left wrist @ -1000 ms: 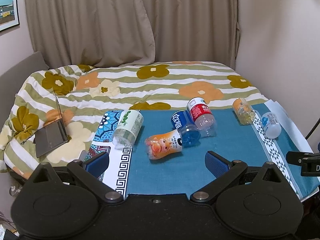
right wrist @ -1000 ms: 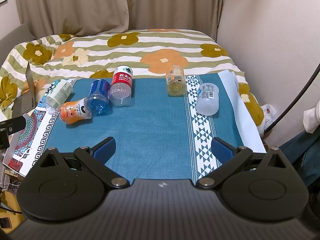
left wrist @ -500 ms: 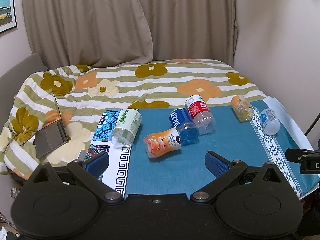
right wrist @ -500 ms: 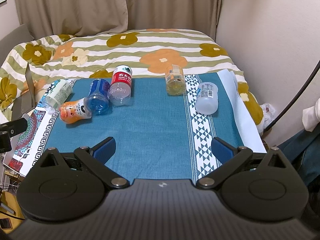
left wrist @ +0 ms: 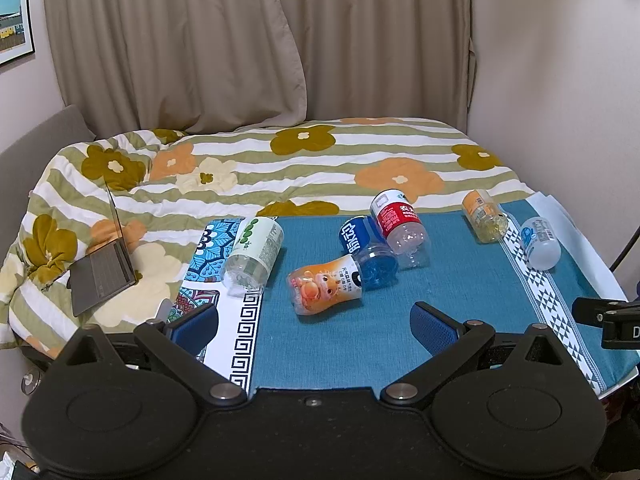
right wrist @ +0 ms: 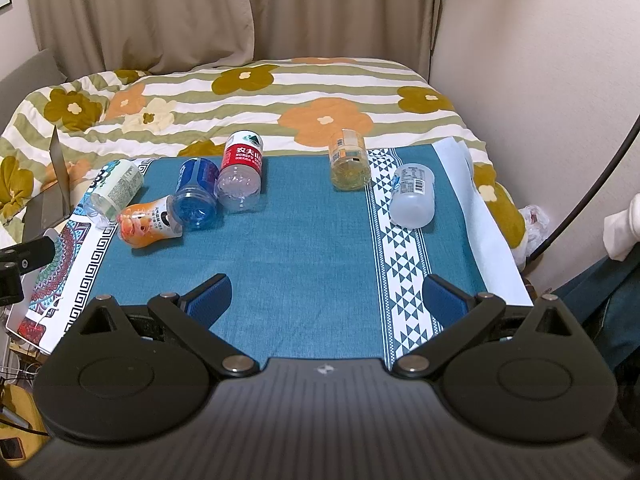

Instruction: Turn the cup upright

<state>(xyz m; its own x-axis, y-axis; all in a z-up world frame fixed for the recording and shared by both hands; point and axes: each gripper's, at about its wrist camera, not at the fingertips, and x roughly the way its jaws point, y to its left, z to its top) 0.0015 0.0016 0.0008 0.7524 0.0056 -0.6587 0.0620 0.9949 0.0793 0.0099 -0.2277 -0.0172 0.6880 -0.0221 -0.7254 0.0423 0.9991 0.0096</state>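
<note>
Left wrist view: your left gripper [left wrist: 314, 322] hangs above the near edge of the table [left wrist: 360, 344], fingers spread wide and holding nothing; its blue pads [left wrist: 434, 326] stand well apart over the teal cloth. Six cup-like containers lie on their sides, none upright. Toward the far left corner lies the white-and-green cup [left wrist: 254, 254], partly on the patterned mat [left wrist: 224, 320]. Just beside it toward the centre lies the orange cartoon cup [left wrist: 326, 288], touching the blue cup [left wrist: 366, 254], which in turn lies against the red-labelled cup [left wrist: 400, 224]. Near the far right corner lie the yellow-labelled cup [left wrist: 484, 220] and, just beside it at the right edge, the frosted white cup [left wrist: 540, 242]; whether these two touch cannot be told from this angle. Right wrist view: your right gripper [right wrist: 326, 300] also sits over the near edge, fingers wide apart and empty, well apart from every cup. The frosted white cup [right wrist: 412, 196] rests on the triangle-patterned band [right wrist: 396, 256] of the cloth, the yellow-labelled cup [right wrist: 348, 160] just beside that band. A laptop [left wrist: 106, 270] stands open on the floral bedspread [left wrist: 320, 168] beyond the table's left edge.
</note>
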